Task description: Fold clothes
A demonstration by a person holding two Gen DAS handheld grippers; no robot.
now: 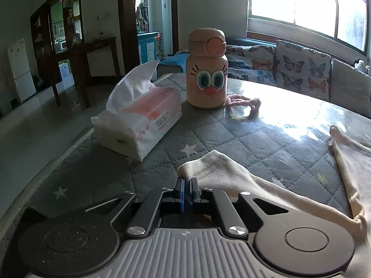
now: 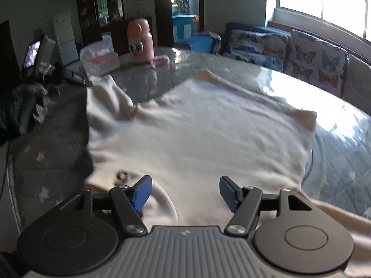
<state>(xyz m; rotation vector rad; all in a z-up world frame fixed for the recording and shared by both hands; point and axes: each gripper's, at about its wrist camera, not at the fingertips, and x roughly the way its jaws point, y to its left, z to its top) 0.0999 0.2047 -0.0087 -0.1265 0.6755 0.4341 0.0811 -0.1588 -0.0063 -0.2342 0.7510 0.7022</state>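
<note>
A cream-coloured garment (image 2: 197, 134) lies spread on the quilted grey table cover (image 1: 231, 139). In the left wrist view my left gripper (image 1: 187, 186) is shut on a sleeve end of the garment (image 1: 215, 166), which trails off to the right. In the right wrist view my right gripper (image 2: 185, 192) is open and empty, just above the near edge of the garment by the neckline (image 2: 162, 199). The left sleeve (image 2: 109, 97) is bunched at the far left. The right wrist view is blurred.
A tissue pack (image 1: 139, 120), a peach cartoon-face bottle (image 1: 207, 69) and a pink hair tie (image 1: 243, 102) stand at the table's far left. Butterfly-print sofa cushions (image 1: 301, 67) line the far side under a window. The table edge runs along the left.
</note>
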